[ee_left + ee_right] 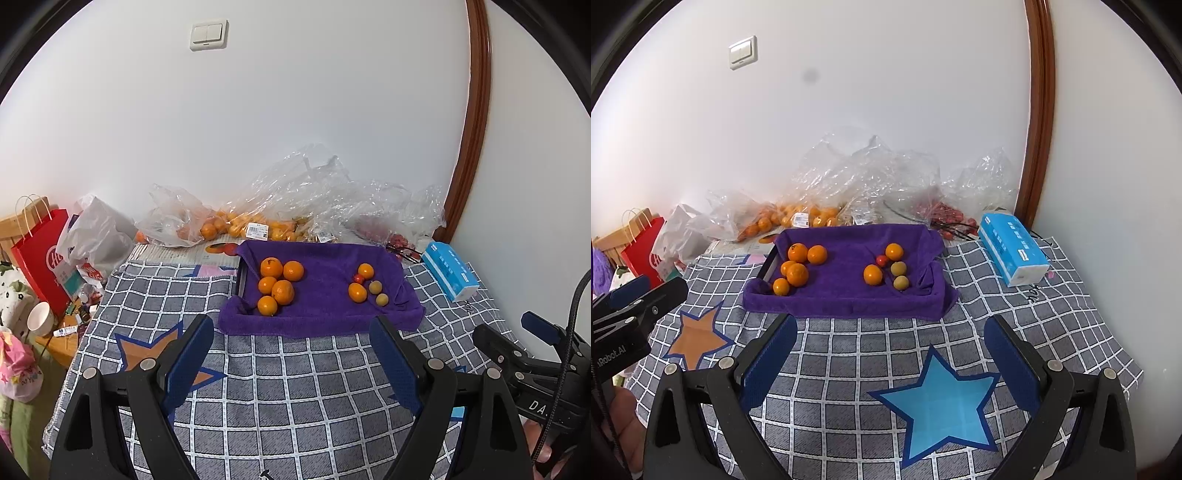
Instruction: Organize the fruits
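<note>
A tray lined with a purple towel (321,302) (846,299) sits on the checked cloth. Several oranges (282,291) (797,274) lie clustered at its left. At its right lie two oranges (357,292) (873,275), a small red tomato (358,278) (882,260) and two small green fruits (375,287) (898,268). My left gripper (291,325) is open and empty, short of the tray's front edge. My right gripper (890,325) is open and empty, also short of the tray. Each gripper shows at the edge of the other's view.
Clear plastic bags with oranges (229,225) (790,218) and red fruit (945,214) lie against the wall behind the tray. A blue tissue pack (448,269) (1012,247) lies at the right. A red paper bag (40,254), a white bag and a cup (38,317) stand at the left.
</note>
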Motion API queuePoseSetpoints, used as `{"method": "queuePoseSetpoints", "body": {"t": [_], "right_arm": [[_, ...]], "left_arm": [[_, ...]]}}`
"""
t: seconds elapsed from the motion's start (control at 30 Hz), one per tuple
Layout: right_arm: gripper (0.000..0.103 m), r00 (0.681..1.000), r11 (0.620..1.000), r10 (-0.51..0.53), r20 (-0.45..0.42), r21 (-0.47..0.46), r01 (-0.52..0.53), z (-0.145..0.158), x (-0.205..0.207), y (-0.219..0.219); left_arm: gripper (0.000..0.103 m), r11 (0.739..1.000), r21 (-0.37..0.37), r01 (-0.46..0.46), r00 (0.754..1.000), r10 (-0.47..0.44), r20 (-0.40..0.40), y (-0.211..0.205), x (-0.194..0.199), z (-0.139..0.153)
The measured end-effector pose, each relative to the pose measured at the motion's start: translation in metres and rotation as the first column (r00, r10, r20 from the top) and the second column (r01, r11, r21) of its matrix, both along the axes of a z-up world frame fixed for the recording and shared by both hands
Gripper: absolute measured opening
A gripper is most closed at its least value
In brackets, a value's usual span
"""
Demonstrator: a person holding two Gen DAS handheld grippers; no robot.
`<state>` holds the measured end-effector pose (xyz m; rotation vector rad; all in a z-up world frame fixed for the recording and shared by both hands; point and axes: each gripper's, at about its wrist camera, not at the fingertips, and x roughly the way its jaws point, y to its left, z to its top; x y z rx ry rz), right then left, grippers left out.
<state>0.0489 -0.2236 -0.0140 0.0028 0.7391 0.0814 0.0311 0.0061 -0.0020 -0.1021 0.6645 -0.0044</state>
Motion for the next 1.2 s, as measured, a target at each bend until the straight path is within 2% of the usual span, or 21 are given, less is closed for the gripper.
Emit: {"method": "queuePoseSetpoints", "body": {"t": [1.2], "right_arm": [[0.1, 1.0, 1.0, 0.001, -0.002, 0.004, -0.001, -0.0001, -0.0027, 0.0004]], "left_arm": [[0.086, 1.0, 0.004, 0.001, 1.0, -0.001, 0.001, 0.0001, 0.0002, -0.0007]]}}
